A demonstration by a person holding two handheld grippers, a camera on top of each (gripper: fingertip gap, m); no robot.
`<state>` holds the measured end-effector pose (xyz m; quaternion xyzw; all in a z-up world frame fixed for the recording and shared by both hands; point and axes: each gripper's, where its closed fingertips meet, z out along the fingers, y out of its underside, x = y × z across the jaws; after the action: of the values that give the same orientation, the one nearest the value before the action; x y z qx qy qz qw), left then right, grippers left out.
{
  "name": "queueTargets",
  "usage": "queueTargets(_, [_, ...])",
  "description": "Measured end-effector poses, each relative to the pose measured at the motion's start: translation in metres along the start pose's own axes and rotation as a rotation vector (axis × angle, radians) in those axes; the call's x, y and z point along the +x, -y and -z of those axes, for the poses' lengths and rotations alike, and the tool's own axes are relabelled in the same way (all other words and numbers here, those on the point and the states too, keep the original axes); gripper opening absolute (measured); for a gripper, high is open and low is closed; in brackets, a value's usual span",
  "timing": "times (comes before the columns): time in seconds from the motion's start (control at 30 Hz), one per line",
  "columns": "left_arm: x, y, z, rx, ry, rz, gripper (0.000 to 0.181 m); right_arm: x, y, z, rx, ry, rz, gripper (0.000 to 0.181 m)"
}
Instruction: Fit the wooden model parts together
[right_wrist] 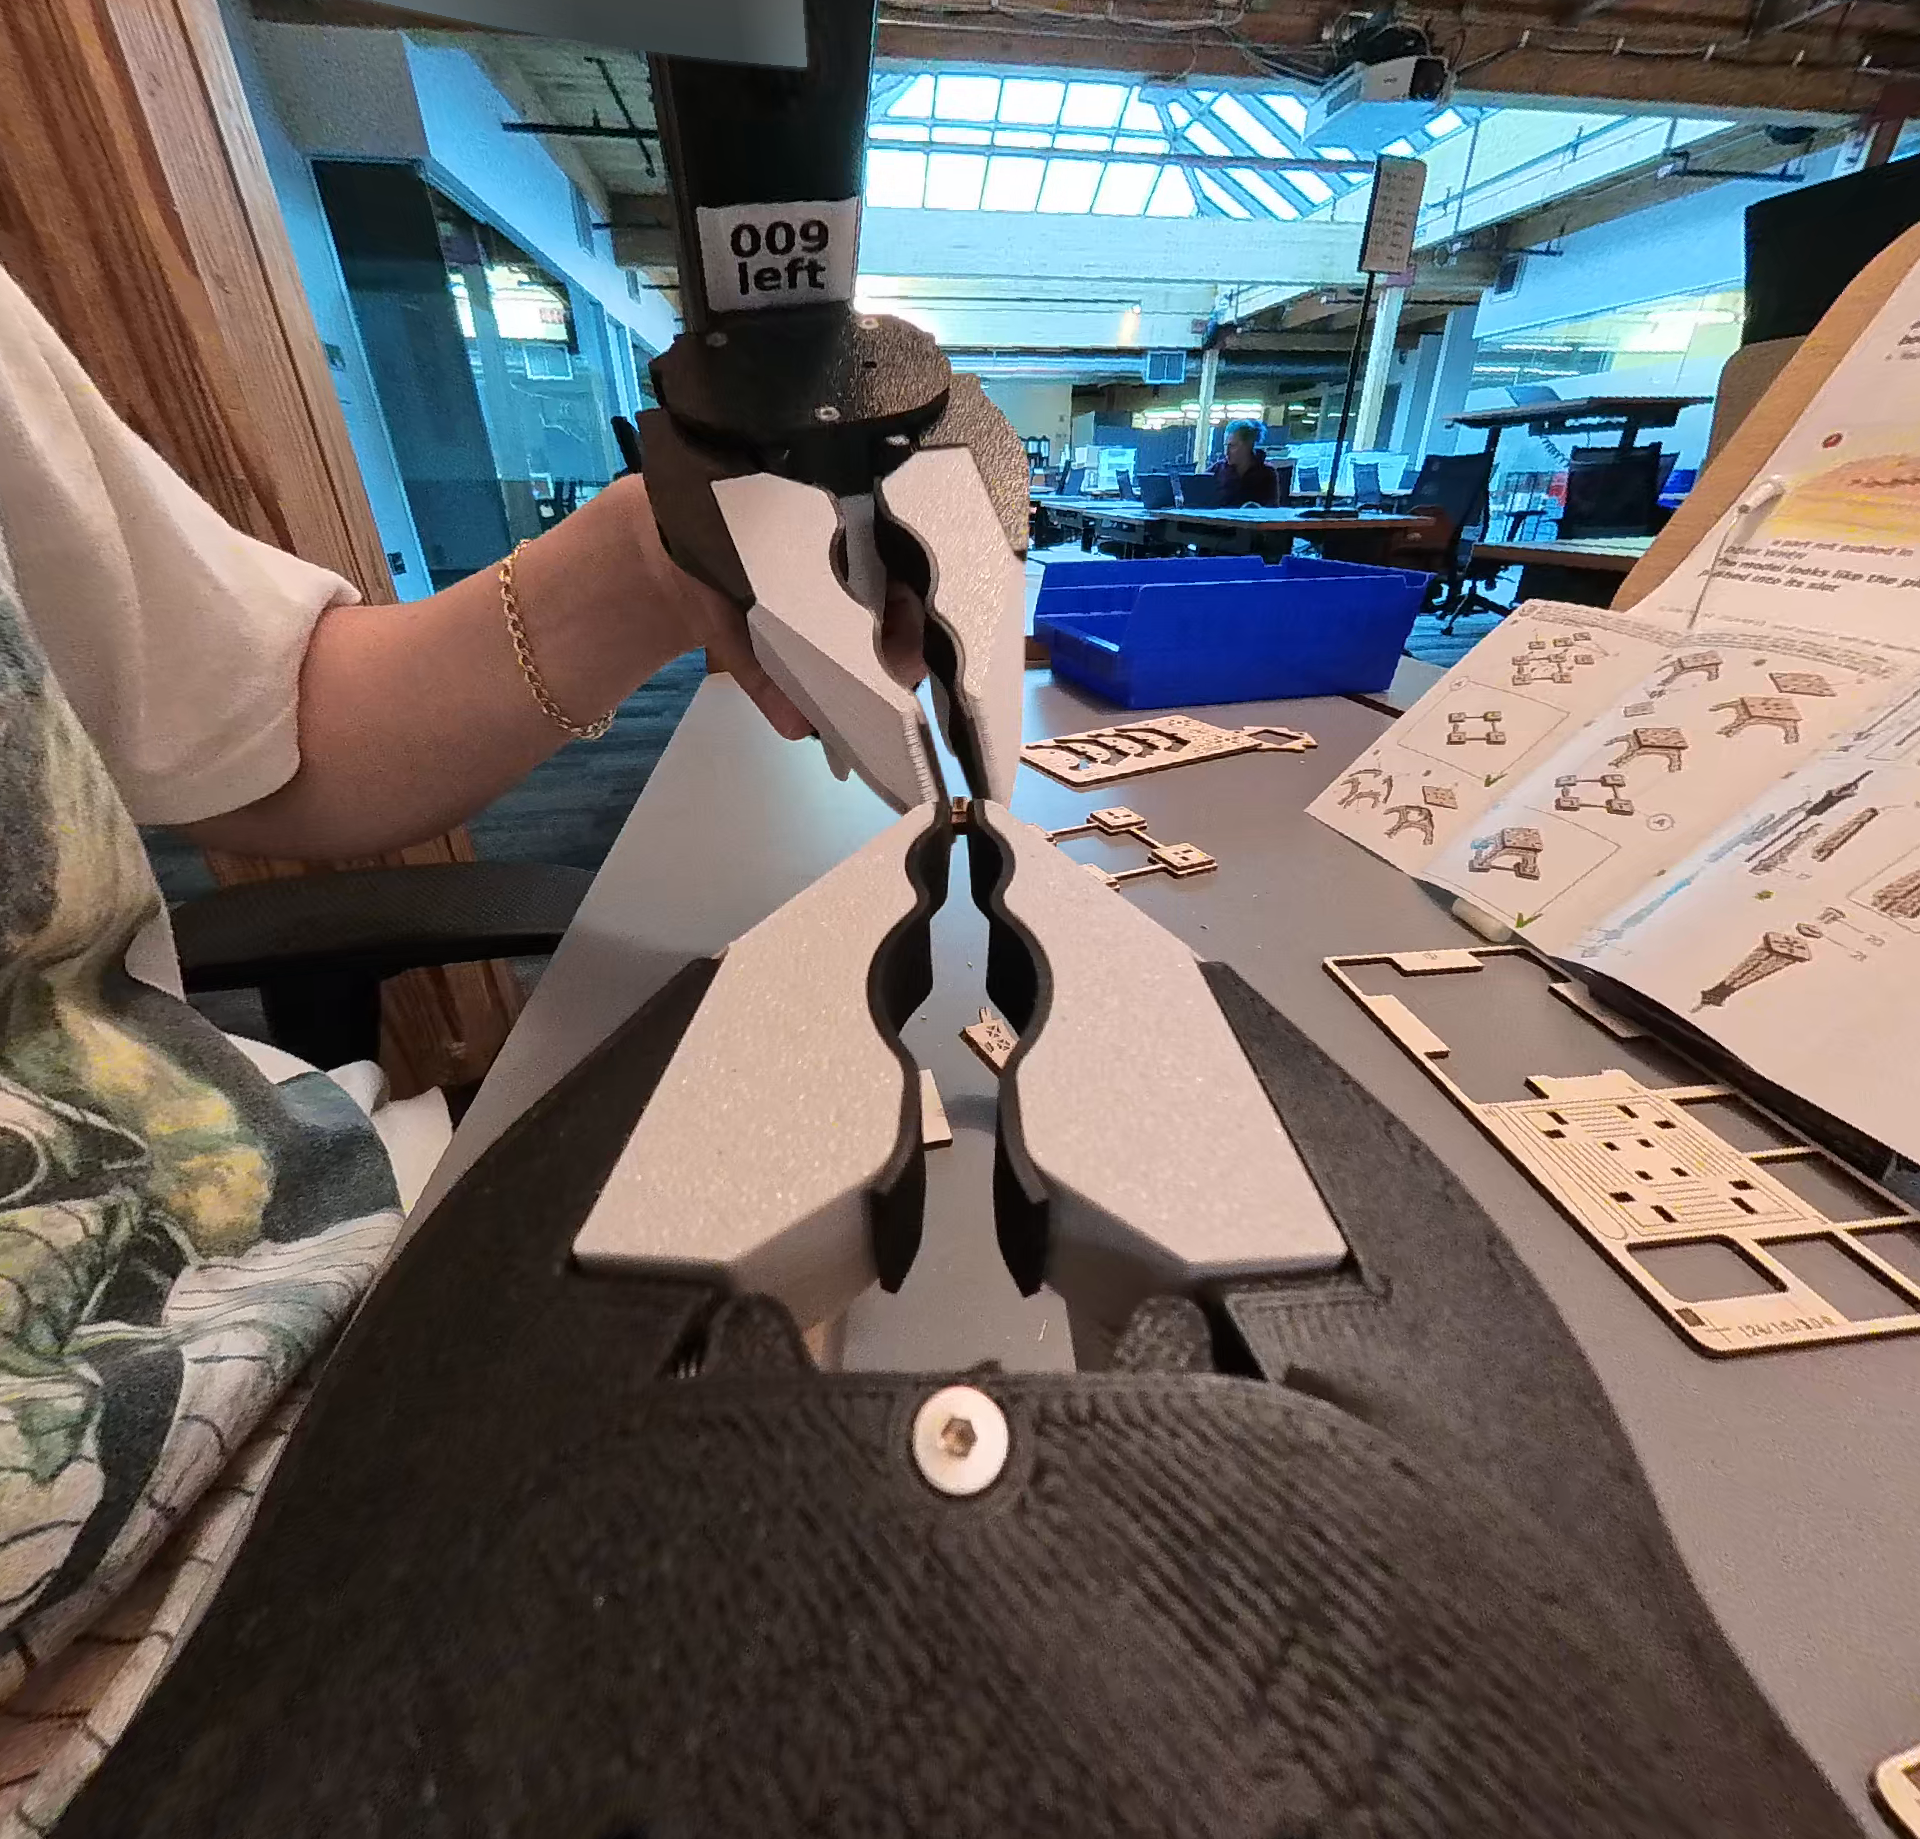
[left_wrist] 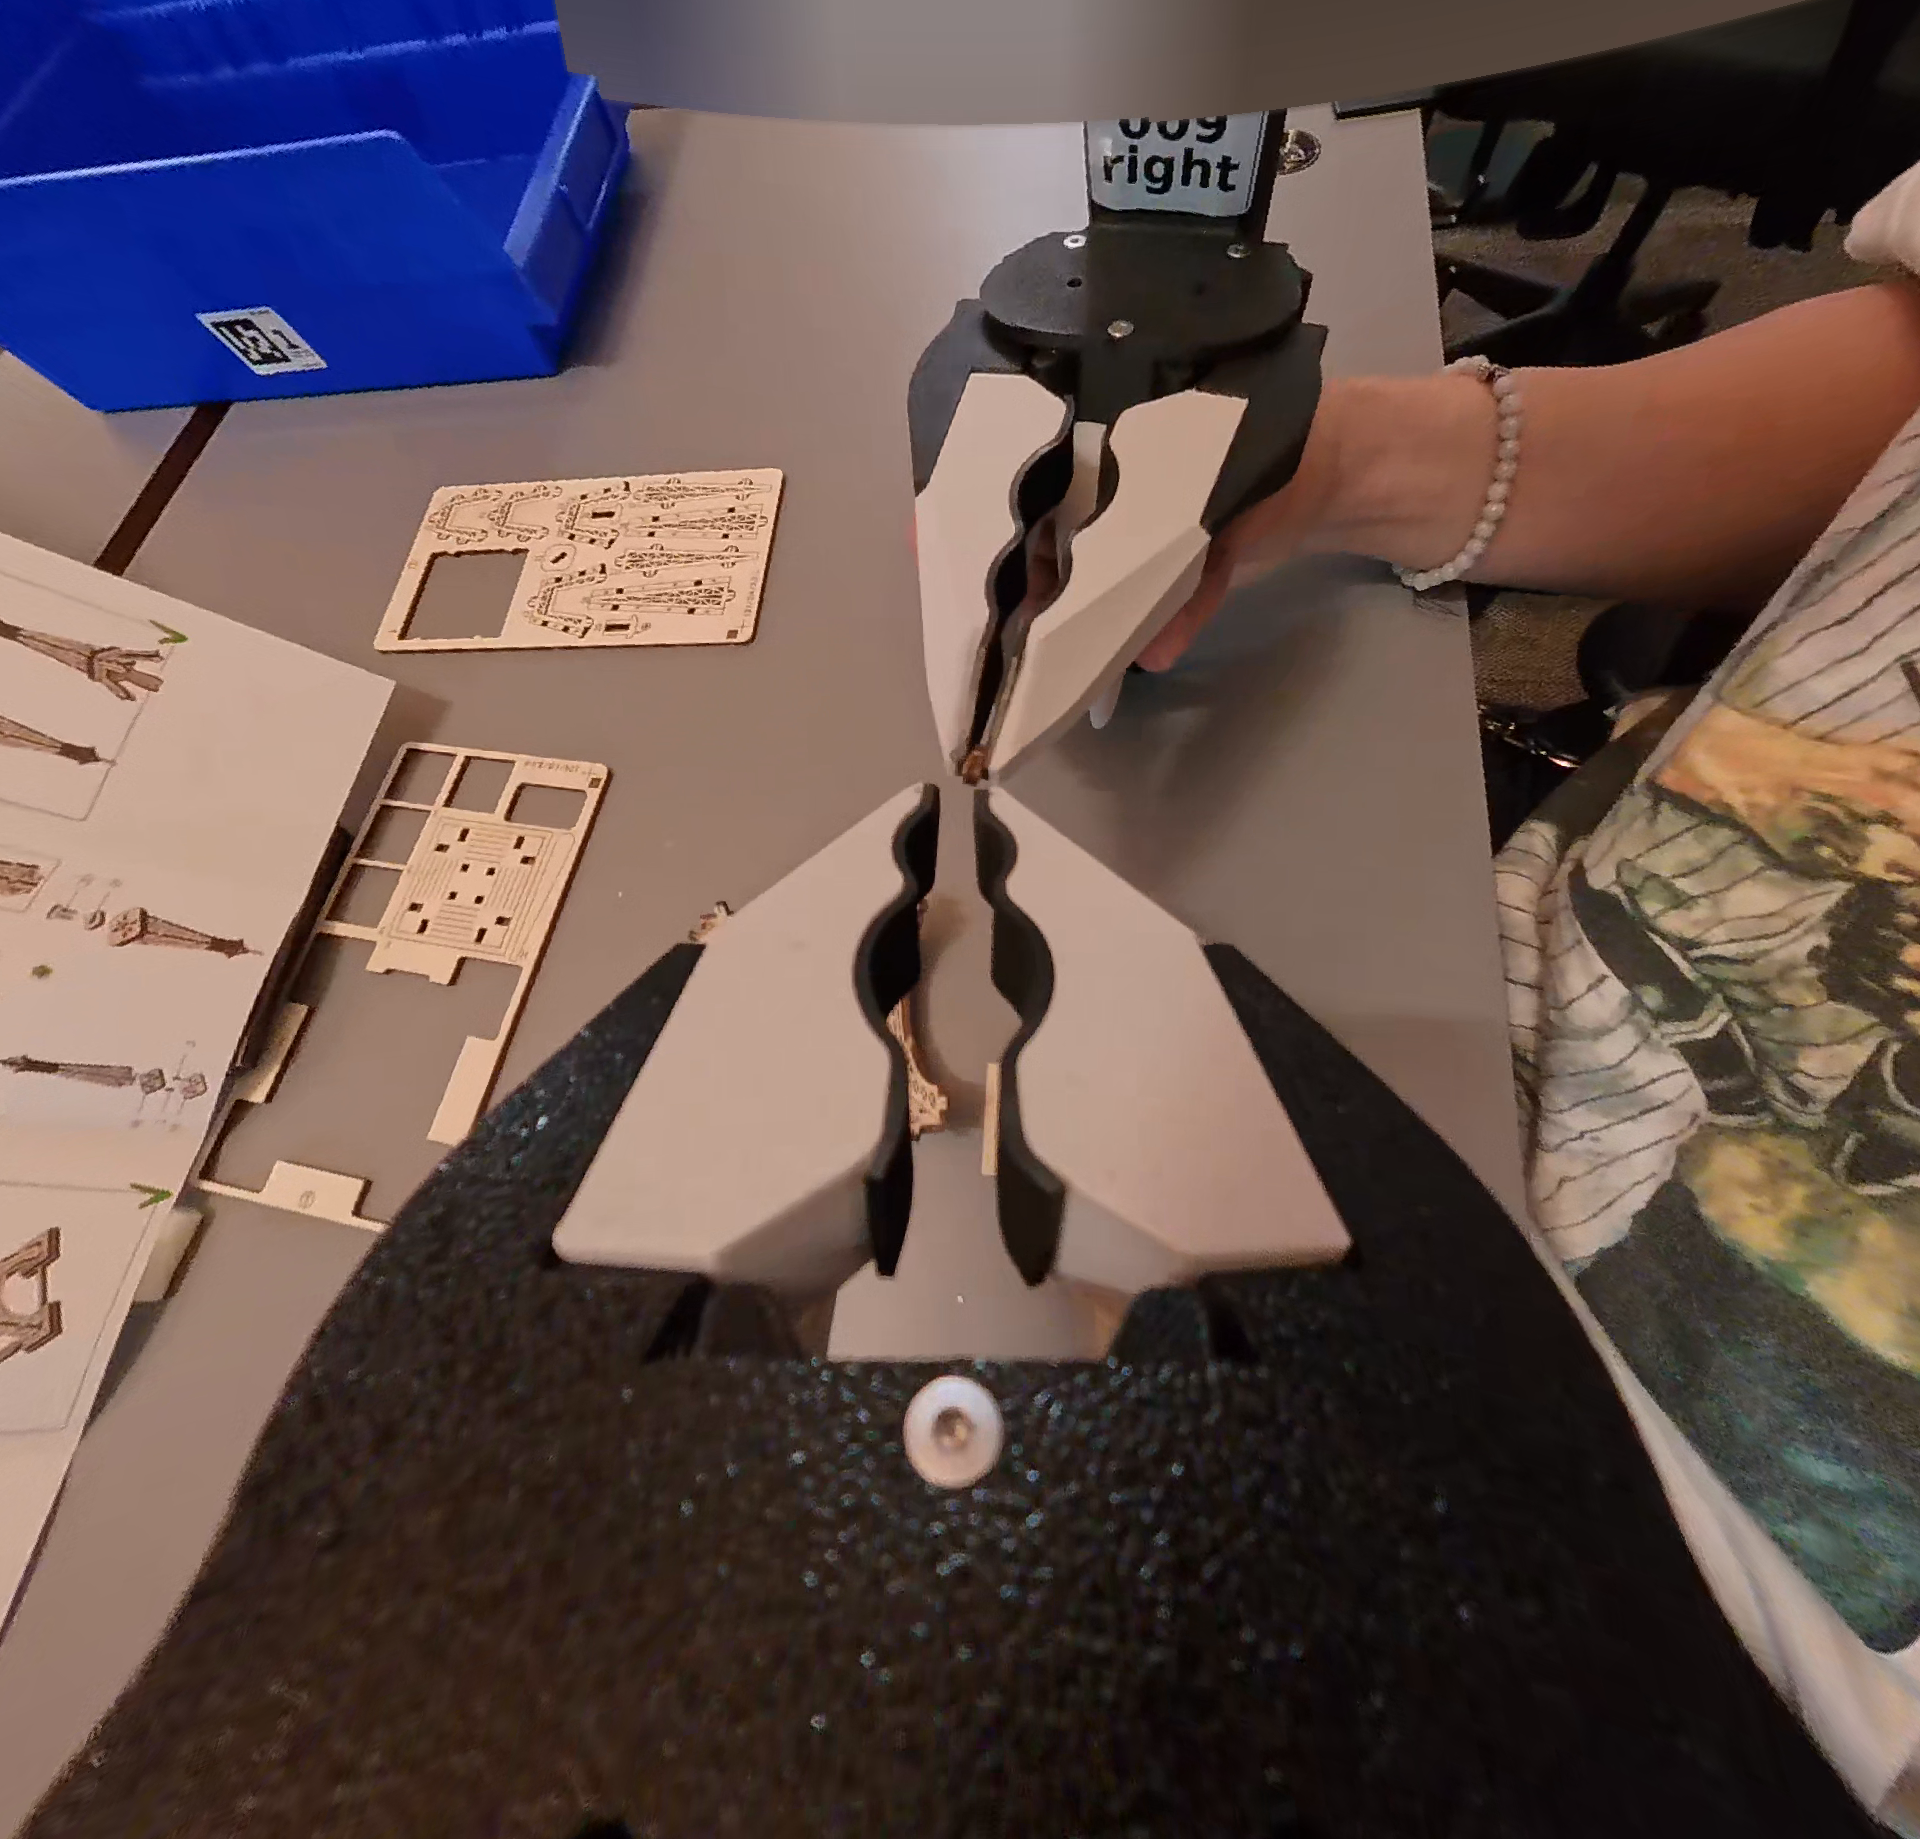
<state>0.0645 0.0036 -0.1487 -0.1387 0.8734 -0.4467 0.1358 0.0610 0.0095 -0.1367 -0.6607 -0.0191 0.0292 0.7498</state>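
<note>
My right gripper (right_wrist: 961, 821) is shut on a small wooden part (right_wrist: 961, 809) that sticks out of its tips. In the left wrist view the right gripper (left_wrist: 971, 763) comes down from the top with the same brown part (left_wrist: 974, 769) at its tips. My left gripper (left_wrist: 952, 797) faces it tip to tip, its jaws a narrow gap apart with bare table showing between them. Its tips stop just short of the part. In the right wrist view the left gripper (right_wrist: 951, 794) slants down from the upper left. Loose wooden bits (right_wrist: 987, 1038) lie on the table below.
Two punched wooden sheets (left_wrist: 582, 558) (left_wrist: 457, 958) and an open instruction booklet (left_wrist: 156, 854) lie left on the grey table (left_wrist: 1299, 906). A blue bin (left_wrist: 291, 210) stands at the back left. The person's arm (left_wrist: 1455, 480) and torso are at the right table edge. The tips of both grippers are at nearly the same place.
</note>
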Motion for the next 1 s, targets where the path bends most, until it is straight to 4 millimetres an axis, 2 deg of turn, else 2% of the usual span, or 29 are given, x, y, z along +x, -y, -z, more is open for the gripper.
queueTargets(0.53, [0.0054, 0.0055, 0.0044, 0.073, -0.013, -0.066, 0.001, -0.0045, 0.0001, -0.0001, 0.002, 0.029, 0.000, 0.001])
queueTargets(1.0, [0.0083, 0.0098, 0.0051, 0.124, -0.019, -0.045, 0.000, -0.0083, 0.0038, 0.0026, 0.032, 0.054, 0.002, 0.001])
